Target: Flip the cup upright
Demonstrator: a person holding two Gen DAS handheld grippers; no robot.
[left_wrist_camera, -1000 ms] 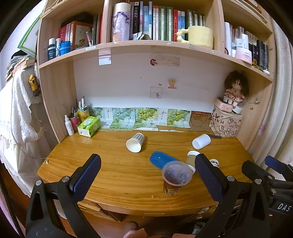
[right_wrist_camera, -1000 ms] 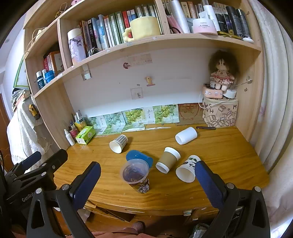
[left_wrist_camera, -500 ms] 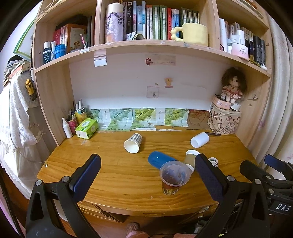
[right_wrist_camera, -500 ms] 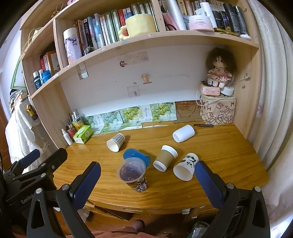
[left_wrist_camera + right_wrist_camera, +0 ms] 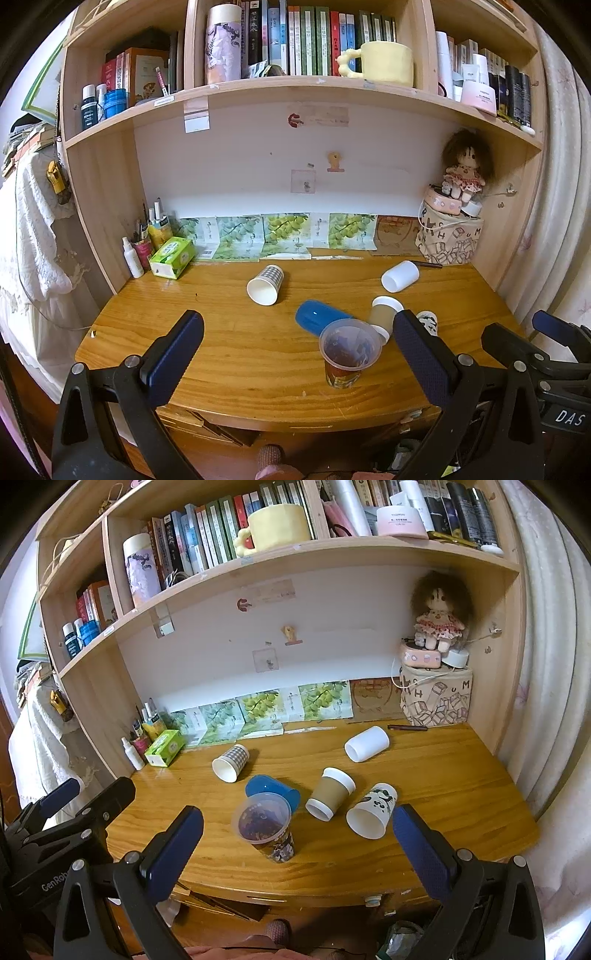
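The right hand-held gripper (image 5: 295,843) is held released off the bench (image 5: 443,775); the light, crushable panda cup (image 5: 371,810) is best gripped mid-wall.

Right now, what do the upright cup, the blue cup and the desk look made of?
Upright cup: clear plastic, probably; the contents show through the wall. Blue cup: glossy plastic, likely, with a highlight on its side. Desk: varnished wood or veneer, visible grain, shiny.
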